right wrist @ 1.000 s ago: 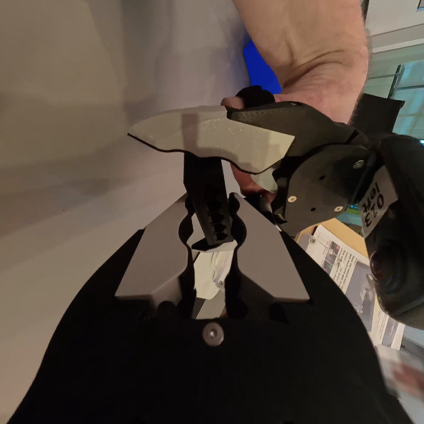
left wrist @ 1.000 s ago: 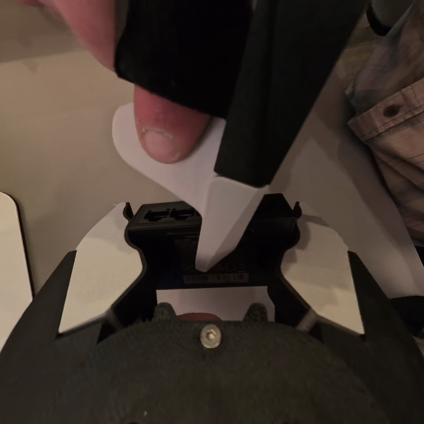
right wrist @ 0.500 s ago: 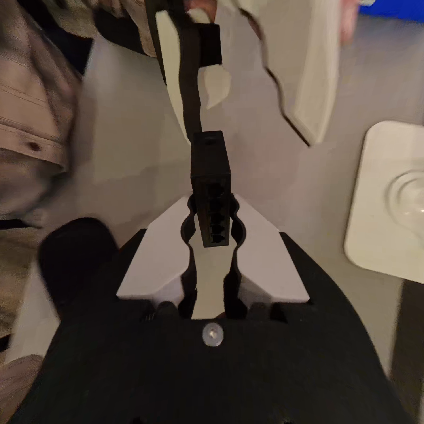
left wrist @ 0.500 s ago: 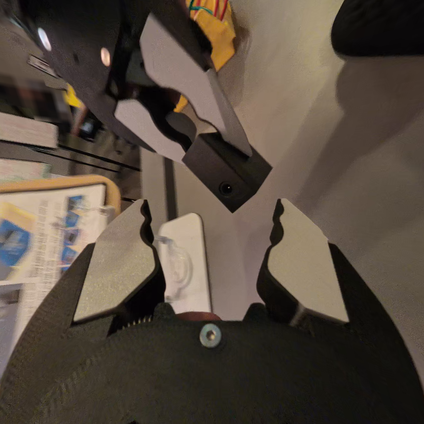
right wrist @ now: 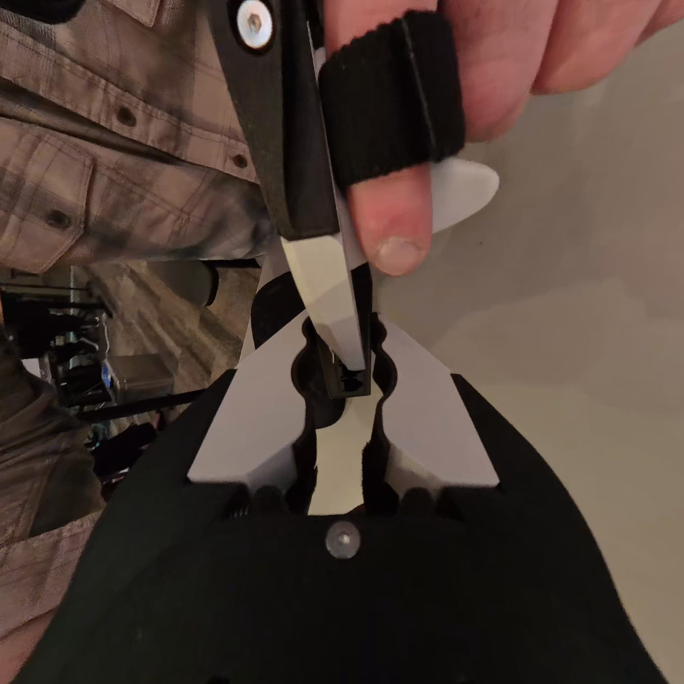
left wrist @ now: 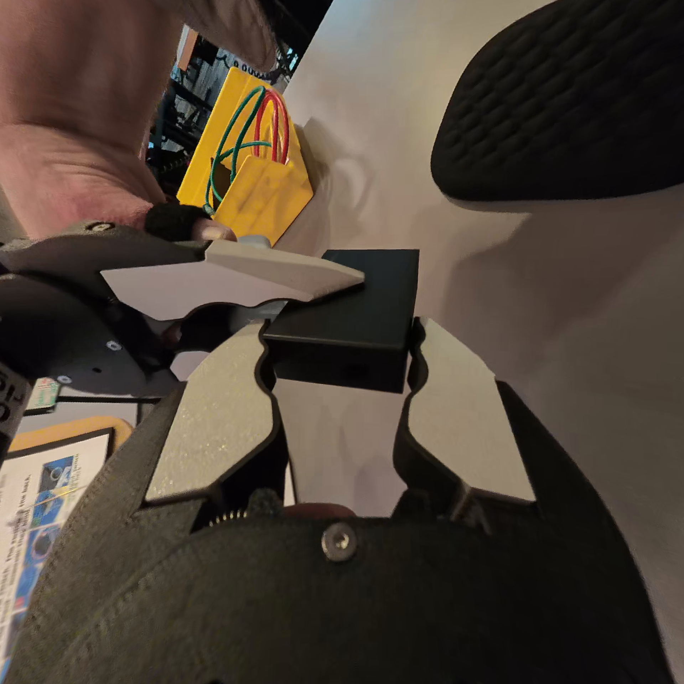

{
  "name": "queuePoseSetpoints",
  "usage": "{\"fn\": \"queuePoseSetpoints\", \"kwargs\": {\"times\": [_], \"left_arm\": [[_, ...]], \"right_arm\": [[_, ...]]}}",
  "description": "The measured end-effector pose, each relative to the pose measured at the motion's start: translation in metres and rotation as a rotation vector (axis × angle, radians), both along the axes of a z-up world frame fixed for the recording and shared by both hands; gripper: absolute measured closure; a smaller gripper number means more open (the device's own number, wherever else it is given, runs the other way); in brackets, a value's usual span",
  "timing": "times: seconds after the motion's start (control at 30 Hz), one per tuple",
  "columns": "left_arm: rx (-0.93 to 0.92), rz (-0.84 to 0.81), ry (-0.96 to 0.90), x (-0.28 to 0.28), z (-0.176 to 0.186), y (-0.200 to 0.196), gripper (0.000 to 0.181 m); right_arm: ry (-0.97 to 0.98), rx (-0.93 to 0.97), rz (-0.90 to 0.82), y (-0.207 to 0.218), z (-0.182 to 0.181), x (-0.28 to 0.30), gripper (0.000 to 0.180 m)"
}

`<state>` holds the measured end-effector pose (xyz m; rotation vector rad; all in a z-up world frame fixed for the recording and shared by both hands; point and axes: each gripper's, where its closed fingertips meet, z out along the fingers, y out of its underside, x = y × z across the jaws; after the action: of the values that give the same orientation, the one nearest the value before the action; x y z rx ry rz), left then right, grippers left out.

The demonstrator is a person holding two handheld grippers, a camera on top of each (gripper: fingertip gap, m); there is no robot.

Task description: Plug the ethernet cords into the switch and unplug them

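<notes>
Between the fingertips of the left hand-held gripper [left wrist: 338, 348] sat the black switch [left wrist: 344, 329], clamped at both ends above the pale tabletop [left wrist: 555, 296], while the right hand-held gripper [right wrist: 342, 364] pinched its flat faces from the side, a yellow box [left wrist: 251, 177] lying beyond.

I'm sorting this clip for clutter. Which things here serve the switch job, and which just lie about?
Job in hand:
black switch
left gripper and right gripper, both closed on it
No ethernet cords are in view.

Lying about:
yellow block with red and green wires
printed sheet
black mesh cushion
</notes>
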<state>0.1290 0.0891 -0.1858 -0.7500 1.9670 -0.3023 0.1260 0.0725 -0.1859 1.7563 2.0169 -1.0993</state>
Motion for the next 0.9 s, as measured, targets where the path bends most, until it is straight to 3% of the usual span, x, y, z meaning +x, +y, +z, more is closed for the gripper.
{"fn": "queuePoseSetpoints", "kwargs": {"times": [0.3, 0.57, 0.67, 0.77, 0.9], "left_arm": [[-0.148, -0.013, -0.068, 0.004, 0.003, -0.002, 0.112], [-0.225, 0.075, -0.169, 0.002, 0.021, 0.023, 0.112], [-0.278, 0.150, -0.213, -0.001, 0.027, 0.043, 0.112], [-0.395, 0.226, -0.271, -0.004, 0.033, 0.063, 0.112], [-0.528, 0.302, -0.339, -0.008, 0.042, 0.080, 0.112]], "right_arm": [[-0.014, -0.090, 0.026, 0.000, 0.004, 0.001, 0.153], [0.101, 0.089, -0.194, 0.044, 0.024, 0.002, 0.116], [0.180, 0.309, -0.326, 0.069, 0.041, 0.007, 0.113], [0.194, 0.747, -0.416, 0.094, 0.054, 0.015, 0.096], [0.179, 1.217, -0.486, 0.103, 0.071, 0.019, 0.106]]}}
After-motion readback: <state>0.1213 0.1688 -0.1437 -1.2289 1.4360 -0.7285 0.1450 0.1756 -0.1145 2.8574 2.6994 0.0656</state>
